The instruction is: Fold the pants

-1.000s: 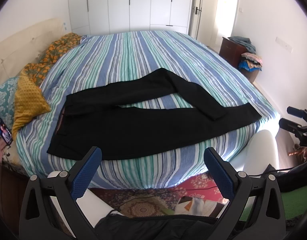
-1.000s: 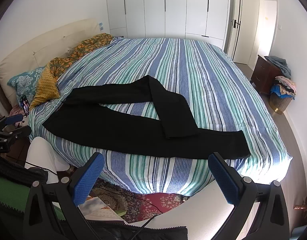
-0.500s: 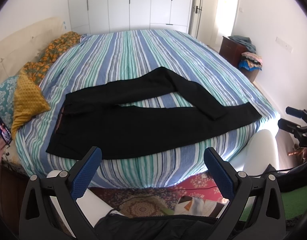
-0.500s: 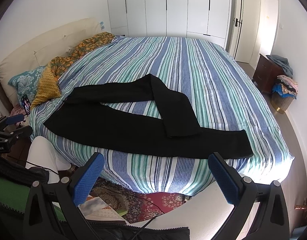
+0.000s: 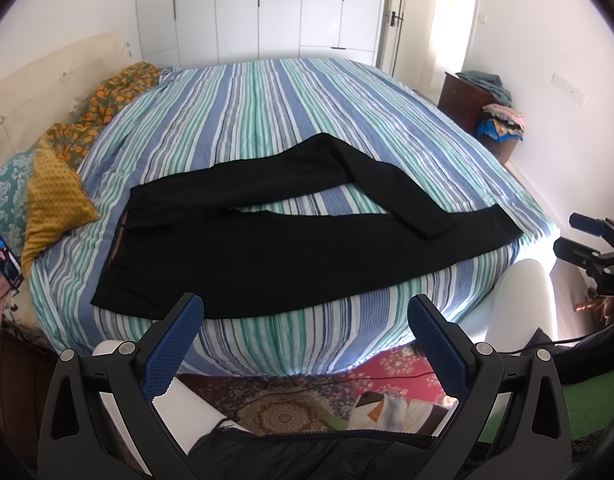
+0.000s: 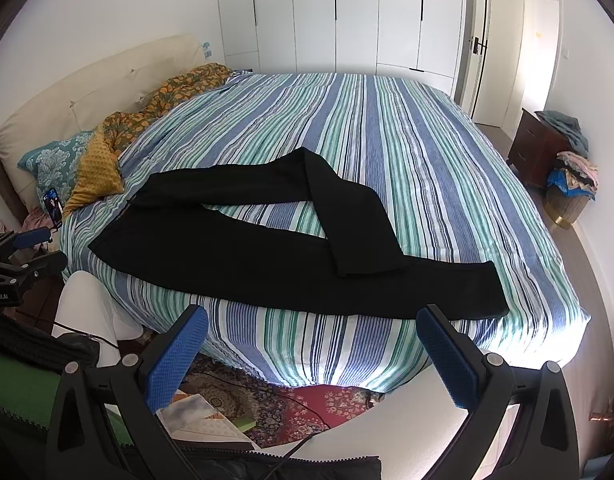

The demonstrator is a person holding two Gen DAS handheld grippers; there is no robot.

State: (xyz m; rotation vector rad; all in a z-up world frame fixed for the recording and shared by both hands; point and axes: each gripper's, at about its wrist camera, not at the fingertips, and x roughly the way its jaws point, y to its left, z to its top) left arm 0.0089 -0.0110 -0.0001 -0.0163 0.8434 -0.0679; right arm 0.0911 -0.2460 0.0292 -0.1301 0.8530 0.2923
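Note:
Black pants (image 5: 291, 248) lie flat on the striped bed (image 5: 267, 112), waistband at the left, near leg along the front edge, far leg bent back over it. They also show in the right wrist view (image 6: 267, 256). My left gripper (image 5: 305, 330) is open and empty, held off the bed's front edge below the pants. My right gripper (image 6: 313, 338) is open and empty, off the front edge near the leg hems. The right gripper also shows at the right edge of the left wrist view (image 5: 587, 248), and the left gripper at the left edge of the right wrist view (image 6: 23, 256).
Yellow and patterned pillows (image 5: 51, 200) lie at the bed's left end by the headboard (image 6: 87, 96). A patterned rug (image 5: 291, 404) with a cable and papers covers the floor in front. A dark cabinet with clothes (image 6: 547, 152) stands at right. White wardrobes (image 6: 347, 16) stand behind.
Both grippers have shifted slightly closer to the bed and pants. The pants have not moved. Both grippers stay open.

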